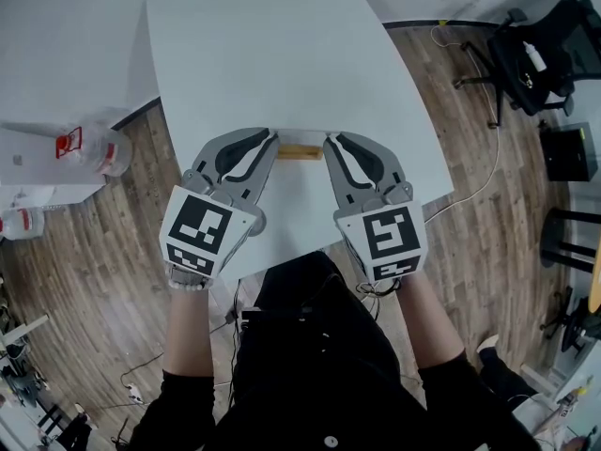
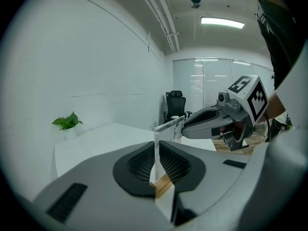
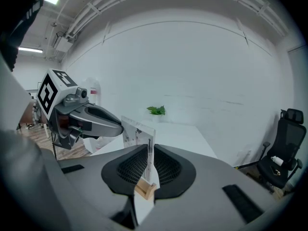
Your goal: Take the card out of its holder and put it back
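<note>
Two claws meet over one small wooden holder [image 1: 300, 152], which lies on the white tabletop [image 1: 282, 54] close to its near edge, straight ahead of you. Your left claw [image 1: 273, 142] is closed on the left end of the card [image 2: 168, 125]. Your right claw [image 1: 328, 142] is closed on its right end. The ribbed pads of each claw press the card's two faces.

The card stands upright on edge, with its lower edge down at the holder; whether it sits fully in the slot cannot be told. Its long axis runs left to right, in line with the holder beneath it. Its faces look toward the near and far sides of the tabletop, and its thin top edge points up at you.

Gripping both ends probably keeps the thin sheet from bowing or twisting, so that it can travel straight along the slot. Both claws reach in from the near side, low and level with each other, which likely holds the card square to the holder. Nothing presses on the holder itself, so it may rise with the card if the slot is tight.
</note>
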A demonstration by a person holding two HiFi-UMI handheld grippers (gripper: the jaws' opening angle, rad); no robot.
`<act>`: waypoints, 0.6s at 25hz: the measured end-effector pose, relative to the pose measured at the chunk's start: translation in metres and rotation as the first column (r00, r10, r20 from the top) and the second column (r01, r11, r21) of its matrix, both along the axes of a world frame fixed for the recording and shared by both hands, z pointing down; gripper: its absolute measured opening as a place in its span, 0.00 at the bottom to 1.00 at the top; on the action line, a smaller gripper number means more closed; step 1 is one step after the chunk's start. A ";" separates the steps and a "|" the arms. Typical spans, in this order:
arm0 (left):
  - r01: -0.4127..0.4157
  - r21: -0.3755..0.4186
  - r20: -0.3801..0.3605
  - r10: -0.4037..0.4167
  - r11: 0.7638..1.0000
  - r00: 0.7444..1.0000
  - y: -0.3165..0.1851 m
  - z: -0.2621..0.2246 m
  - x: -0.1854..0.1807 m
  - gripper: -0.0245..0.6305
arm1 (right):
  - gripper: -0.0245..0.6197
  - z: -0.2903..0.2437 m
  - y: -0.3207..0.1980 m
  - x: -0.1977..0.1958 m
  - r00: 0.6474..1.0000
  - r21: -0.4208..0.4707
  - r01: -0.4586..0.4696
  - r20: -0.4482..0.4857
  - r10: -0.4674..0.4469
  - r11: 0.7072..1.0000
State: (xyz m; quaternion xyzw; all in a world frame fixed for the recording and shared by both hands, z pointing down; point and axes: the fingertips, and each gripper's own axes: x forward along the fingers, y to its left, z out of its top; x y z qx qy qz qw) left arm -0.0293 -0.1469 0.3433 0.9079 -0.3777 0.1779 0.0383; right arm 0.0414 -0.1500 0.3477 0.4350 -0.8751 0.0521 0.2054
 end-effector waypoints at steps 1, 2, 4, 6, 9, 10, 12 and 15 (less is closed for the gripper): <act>-0.002 -0.003 -0.001 0.002 1.000 1.000 0.000 0.002 0.000 0.10 | 0.15 0.002 0.000 0.000 1.000 -0.002 -0.001 0.000 0.001 1.000; -0.003 -0.006 -0.001 0.003 1.000 1.000 0.000 0.005 0.000 0.10 | 0.15 0.005 -0.001 0.000 1.000 -0.005 -0.002 -0.001 0.002 1.000; -0.004 -0.011 0.000 0.004 1.000 1.000 -0.002 0.010 0.000 0.10 | 0.15 0.009 -0.003 0.000 1.000 -0.008 -0.004 -0.006 0.004 1.000; -0.007 -0.017 0.000 0.007 1.000 1.000 -0.005 0.014 0.000 0.10 | 0.15 0.013 -0.005 0.000 1.000 -0.013 -0.007 -0.009 0.007 1.000; -0.006 -0.029 -0.003 0.006 1.000 1.000 -0.006 0.022 -0.002 0.10 | 0.15 0.020 -0.006 -0.002 1.000 -0.022 -0.011 -0.011 0.011 1.000; -0.002 -0.033 -0.005 0.002 0.999 1.000 -0.006 0.024 -0.004 0.10 | 0.15 0.022 -0.006 -0.003 1.000 -0.025 -0.013 -0.013 0.013 1.000; 0.003 -0.040 -0.007 -0.003 0.999 1.000 -0.009 0.028 -0.005 0.10 | 0.15 0.025 -0.007 -0.003 1.000 -0.031 -0.017 -0.014 0.017 0.999; -0.007 -0.043 -0.006 0.007 0.999 1.000 -0.009 0.031 -0.001 0.10 | 0.15 0.028 -0.008 0.000 1.000 -0.036 -0.020 -0.013 0.019 0.999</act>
